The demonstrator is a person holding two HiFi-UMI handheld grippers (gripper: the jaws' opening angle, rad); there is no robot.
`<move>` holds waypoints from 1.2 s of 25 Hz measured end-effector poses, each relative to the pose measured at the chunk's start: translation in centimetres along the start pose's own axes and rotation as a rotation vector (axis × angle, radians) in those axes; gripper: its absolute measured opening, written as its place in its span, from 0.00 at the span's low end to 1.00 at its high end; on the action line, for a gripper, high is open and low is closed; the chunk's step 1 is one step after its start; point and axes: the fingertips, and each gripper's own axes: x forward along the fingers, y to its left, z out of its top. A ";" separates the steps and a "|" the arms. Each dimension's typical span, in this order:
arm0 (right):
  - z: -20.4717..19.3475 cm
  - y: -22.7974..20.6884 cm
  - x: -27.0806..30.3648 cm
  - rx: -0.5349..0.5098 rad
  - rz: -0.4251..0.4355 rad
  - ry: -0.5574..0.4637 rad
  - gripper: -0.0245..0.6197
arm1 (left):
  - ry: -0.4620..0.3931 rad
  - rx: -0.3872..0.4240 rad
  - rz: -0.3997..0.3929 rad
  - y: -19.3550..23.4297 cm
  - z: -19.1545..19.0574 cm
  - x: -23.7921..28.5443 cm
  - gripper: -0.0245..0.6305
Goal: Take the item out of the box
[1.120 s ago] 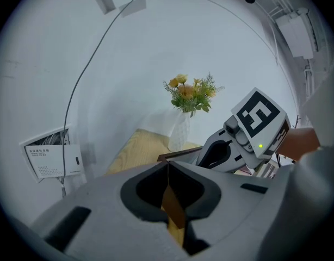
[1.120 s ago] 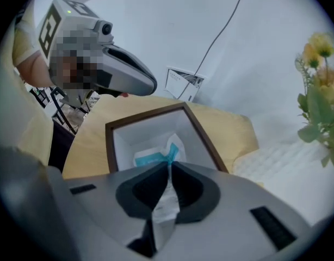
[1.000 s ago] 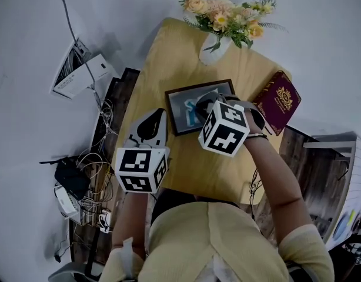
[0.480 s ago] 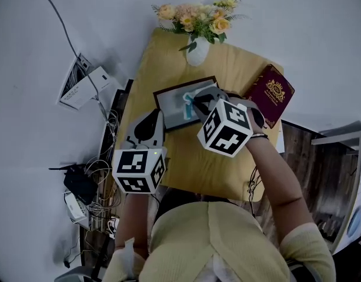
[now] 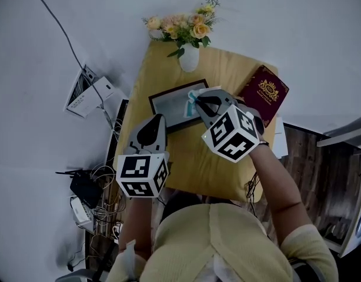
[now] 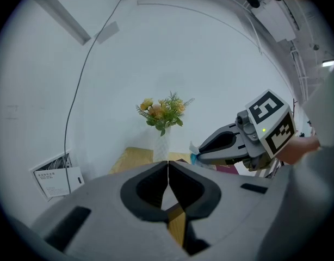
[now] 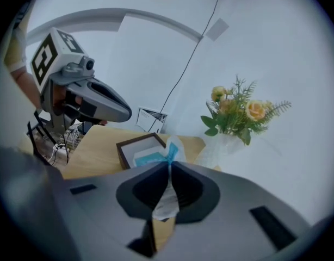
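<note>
A shallow dark-framed box [image 5: 170,106] [image 7: 135,145] lies on the yellow wooden table [image 5: 186,157]. My right gripper [image 5: 196,97] [image 7: 168,165] is shut on a thin white and blue packet [image 5: 191,96] [image 7: 167,196], which sticks up past the jaw tips. In the head view the packet hangs over the box's right edge. Something pale blue and white [image 7: 147,157] still lies inside the box. My left gripper [image 5: 159,117] [image 6: 168,165] is shut and empty, held over the table's left side, near the front left of the box. It also shows in the right gripper view [image 7: 129,114].
A white vase of yellow flowers [image 5: 188,57] [image 7: 236,113] [image 6: 162,112] stands at the table's far end. A maroon book-like case [image 5: 263,93] lies on the right. Cables and small devices [image 5: 86,187] crowd the floor at the left, with a white box [image 5: 89,93] further back.
My right gripper has drawn back from over the middle of the box to its right edge, carrying the packet. The left gripper has hardly moved.
</note>
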 end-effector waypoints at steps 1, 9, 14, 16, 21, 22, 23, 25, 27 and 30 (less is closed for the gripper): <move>-0.1 -0.1 -0.5 0.014 -0.012 -0.013 0.10 | -0.004 0.000 0.005 -0.2 0.1 -0.2 0.07; -1.2 -0.9 -4.4 0.170 -0.084 -0.131 0.10 | -0.026 -0.018 0.046 -1.2 -0.6 -2.0 0.07; -2.4 -0.1 -5.8 0.284 -0.083 -0.177 0.10 | -0.022 -0.017 0.047 -1.9 -0.9 -2.8 0.07; -2.9 0.1 -6.2 0.313 -0.085 -0.184 0.10 | -0.025 -0.016 0.050 -2.1 -1.0 -3.0 0.07; -4.8 0.5 -7.1 0.401 -0.094 -0.202 0.10 | -0.025 -0.029 0.059 -2.5 -1.6 -3.3 0.07; -5.1 0.6 -7.2 0.418 -0.096 -0.207 0.10 | -0.025 -0.032 0.059 -2.5 -1.7 -3.4 0.07; -5.3 0.7 -7.4 0.436 -0.097 -0.212 0.10 | -0.025 -0.034 0.060 -2.6 -1.8 -3.5 0.07; -5.8 0.9 -7.7 0.465 -0.098 -0.217 0.10 | -0.025 -0.039 0.062 -2.8 -2.0 -3.6 0.07; -6.3 1.2 -7.9 0.491 -0.099 -0.221 0.10 | -0.023 -0.042 0.062 -3.0 -2.2 -3.7 0.07; -6.9 1.4 -8.2 0.531 -0.099 -0.232 0.10 | -0.025 -0.045 0.065 -3.1 -2.4 -3.9 0.07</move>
